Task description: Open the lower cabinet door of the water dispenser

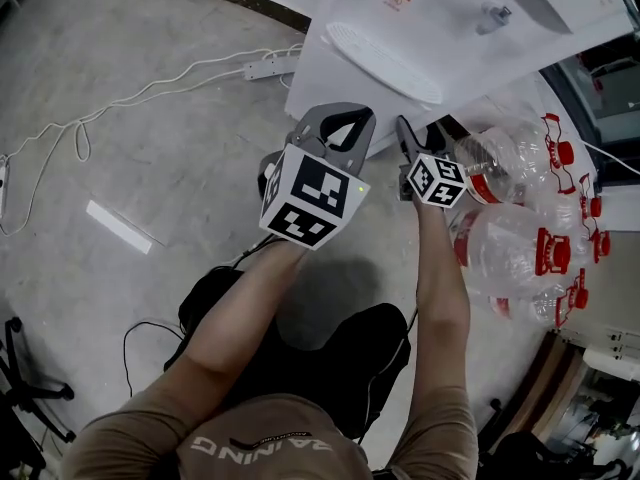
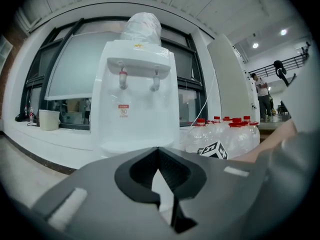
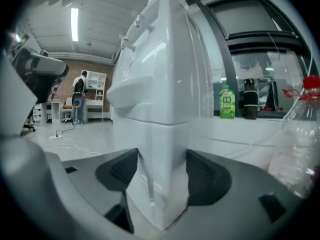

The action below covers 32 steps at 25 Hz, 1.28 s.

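Note:
The white water dispenser (image 1: 420,28) stands just ahead of both grippers and fills the middle of the left gripper view (image 2: 137,99). My right gripper (image 3: 156,166) is open. The front corner of the dispenser's lower cabinet (image 3: 162,174) shows between its dark pads (image 3: 207,176), which do not press on it. A thin vertical seam (image 3: 147,184) runs down that corner. In the head view the right gripper (image 1: 405,130) sits at the dispenser's base. My left gripper (image 1: 335,116) hangs beside it, a little back. Its jaws (image 2: 159,151) are shut with nothing between them.
Several clear water bottles with red caps (image 1: 520,238) lie on the floor to the right, close to my right arm. A white power strip and cable (image 1: 265,66) trail across the floor on the left. A person (image 2: 260,91) stands far off in the room.

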Available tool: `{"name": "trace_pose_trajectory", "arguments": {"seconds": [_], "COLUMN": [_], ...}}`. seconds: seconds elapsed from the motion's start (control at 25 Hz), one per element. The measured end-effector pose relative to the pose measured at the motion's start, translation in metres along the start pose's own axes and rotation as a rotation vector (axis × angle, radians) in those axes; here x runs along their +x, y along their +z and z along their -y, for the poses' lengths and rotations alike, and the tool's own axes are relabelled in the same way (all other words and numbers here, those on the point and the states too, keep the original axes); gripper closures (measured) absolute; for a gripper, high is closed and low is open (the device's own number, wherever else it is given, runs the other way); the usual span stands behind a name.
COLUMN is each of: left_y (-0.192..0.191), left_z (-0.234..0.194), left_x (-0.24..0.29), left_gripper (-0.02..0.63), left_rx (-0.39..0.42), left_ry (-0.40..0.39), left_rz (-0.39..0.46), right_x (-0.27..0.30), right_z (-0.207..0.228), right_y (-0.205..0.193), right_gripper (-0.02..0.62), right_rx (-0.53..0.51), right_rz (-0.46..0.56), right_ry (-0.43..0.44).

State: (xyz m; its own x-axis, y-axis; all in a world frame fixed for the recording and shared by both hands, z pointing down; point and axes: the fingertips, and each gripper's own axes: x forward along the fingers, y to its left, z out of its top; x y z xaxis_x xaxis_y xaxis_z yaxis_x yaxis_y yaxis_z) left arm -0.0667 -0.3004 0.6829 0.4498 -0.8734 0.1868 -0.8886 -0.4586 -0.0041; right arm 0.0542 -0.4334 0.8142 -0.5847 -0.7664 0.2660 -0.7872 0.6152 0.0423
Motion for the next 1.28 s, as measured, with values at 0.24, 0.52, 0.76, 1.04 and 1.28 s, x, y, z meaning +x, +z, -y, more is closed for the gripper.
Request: {"name": "trace_pose_trajectory", "arguments": {"seconds": [0.24, 0.52, 0.76, 1.04, 1.28], "left_y": [-0.003, -0.007, -0.01, -0.012, -0.014], "left_z": [-0.002, -0.002, 0.008, 0.009, 0.008], "left_x": [0.001, 0.007, 0.014, 0.015, 0.011], "left_gripper": [0.603, 0.603, 0.603, 0.603, 0.603], "left_rx": [0.017, 0.009, 0.02, 0.039, 0.053], "left_ry": [-0.006, -0.022, -0.038, -0.033, -0.022], "left_rz": [-0.015, -0.025, -0.039, -0.052, -0.075], "right_x": [-0.002, -0.013, -0.037, -0.077, -0.079], "right_z": [-0.001, -0.013, -0.038, -0.104, -0.103], "right_y": [-0.001, -0.001, -0.008, -0.012, 0.01], "right_gripper": [0.33, 0.331, 0.331, 0.333, 0.331], "right_rx": [0.04, 0.06, 0.004, -0.141, -0.118], "right_rz": [-0.003, 0.016, -0.004, -0.072, -0.007], "right_ry": [-0.03, -0.049, -0.034, 0.105, 0.128]}}
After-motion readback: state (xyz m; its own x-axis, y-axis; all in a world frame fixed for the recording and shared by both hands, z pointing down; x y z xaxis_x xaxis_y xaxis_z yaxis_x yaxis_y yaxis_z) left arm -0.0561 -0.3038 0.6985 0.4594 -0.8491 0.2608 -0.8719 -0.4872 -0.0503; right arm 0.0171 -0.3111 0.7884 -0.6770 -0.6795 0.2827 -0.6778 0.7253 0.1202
